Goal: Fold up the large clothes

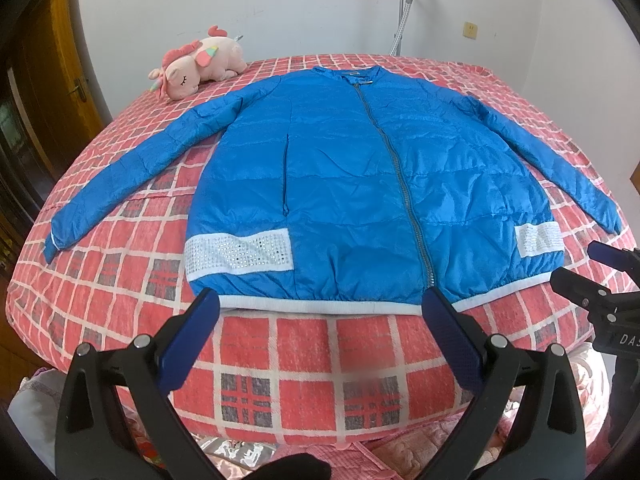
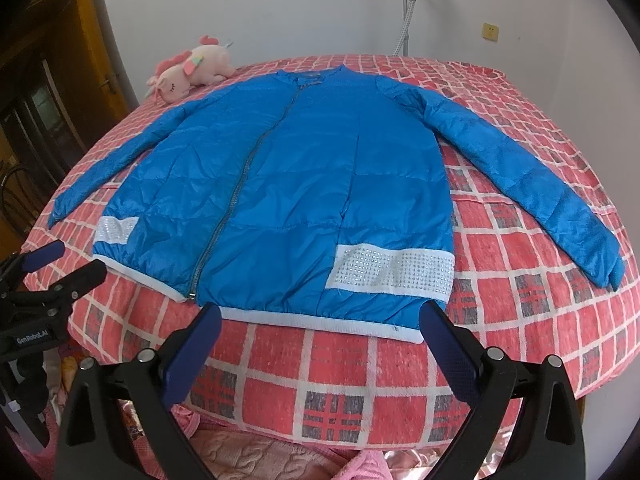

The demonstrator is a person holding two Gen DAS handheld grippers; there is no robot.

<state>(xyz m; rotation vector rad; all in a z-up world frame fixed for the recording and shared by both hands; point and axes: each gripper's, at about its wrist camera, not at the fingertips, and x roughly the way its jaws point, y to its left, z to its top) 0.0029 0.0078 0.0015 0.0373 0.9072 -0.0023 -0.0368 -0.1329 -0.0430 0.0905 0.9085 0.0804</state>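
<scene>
A blue padded jacket [image 1: 340, 168] lies flat and zipped on the bed, front up, both sleeves spread out to the sides. It has white studded bands near the hem and a white hem rib. It also shows in the right wrist view [image 2: 304, 184]. My left gripper [image 1: 320, 300] is open and empty, just in front of the hem's left half. My right gripper [image 2: 320, 312] is open and empty, just in front of the hem's right half. Each gripper shows at the edge of the other's view, the right one [image 1: 592, 264] and the left one [image 2: 64, 260].
The bed has a red and white checked cover [image 1: 320, 360]. A pink plush unicorn [image 1: 196, 64] lies at the far left of the bed. A wooden door [image 1: 60, 80] stands at the left. A white wall and a garment steamer pole [image 1: 404, 4] are behind the bed.
</scene>
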